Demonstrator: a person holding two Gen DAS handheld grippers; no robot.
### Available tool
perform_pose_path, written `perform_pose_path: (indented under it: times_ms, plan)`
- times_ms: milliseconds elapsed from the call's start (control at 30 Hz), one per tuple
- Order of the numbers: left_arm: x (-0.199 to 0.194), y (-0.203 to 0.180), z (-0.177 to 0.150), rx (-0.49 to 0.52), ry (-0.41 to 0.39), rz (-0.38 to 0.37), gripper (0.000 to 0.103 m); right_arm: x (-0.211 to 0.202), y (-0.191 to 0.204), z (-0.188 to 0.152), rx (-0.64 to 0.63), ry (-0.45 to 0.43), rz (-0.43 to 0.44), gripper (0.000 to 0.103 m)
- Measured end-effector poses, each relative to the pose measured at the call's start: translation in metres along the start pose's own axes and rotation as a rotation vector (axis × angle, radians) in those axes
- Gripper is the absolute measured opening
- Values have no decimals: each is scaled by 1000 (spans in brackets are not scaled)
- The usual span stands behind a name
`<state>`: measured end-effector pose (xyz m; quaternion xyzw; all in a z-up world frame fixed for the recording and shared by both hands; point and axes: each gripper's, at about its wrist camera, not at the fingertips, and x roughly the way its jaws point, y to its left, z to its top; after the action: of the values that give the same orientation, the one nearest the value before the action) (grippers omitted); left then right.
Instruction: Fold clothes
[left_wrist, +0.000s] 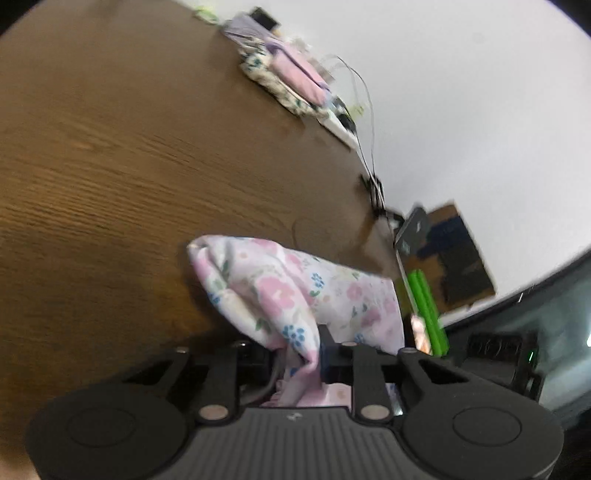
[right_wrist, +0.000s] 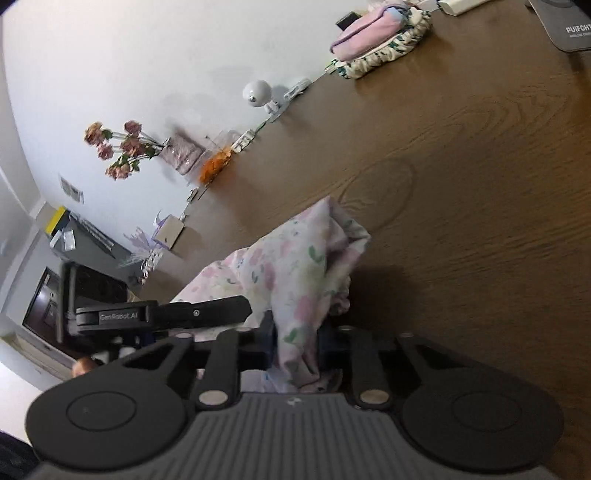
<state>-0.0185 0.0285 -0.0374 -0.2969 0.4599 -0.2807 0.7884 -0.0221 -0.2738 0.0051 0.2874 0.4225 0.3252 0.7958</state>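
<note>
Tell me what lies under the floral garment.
The floral garment, pinched by the left gripper and right gripper, rests on the wooden table. Whatever lies beneath its bunched folds is hidden.

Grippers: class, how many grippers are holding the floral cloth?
2: the left gripper pinches one bunched end of the floral cloth; the right gripper pinches the other.

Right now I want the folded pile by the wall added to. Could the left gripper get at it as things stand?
Probably not yet: the left gripper is shut on the floral garment, and the folded pile lies far across bare table.
</note>
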Motion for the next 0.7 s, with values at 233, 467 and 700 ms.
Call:
perform_pose_path:
  times_ms: [233,467,700]
  plan:
    - [-15,-54,88,123,-94,-74,17,-17,30,80,-54,-77,94,14]
    - [27,-103,255,228,-165,-68,18,-8,43,264,-131,-141,62,14]
    - [126,-67,378,163,-174,-12,19,78,-13,419,-93,-150,-90,14]
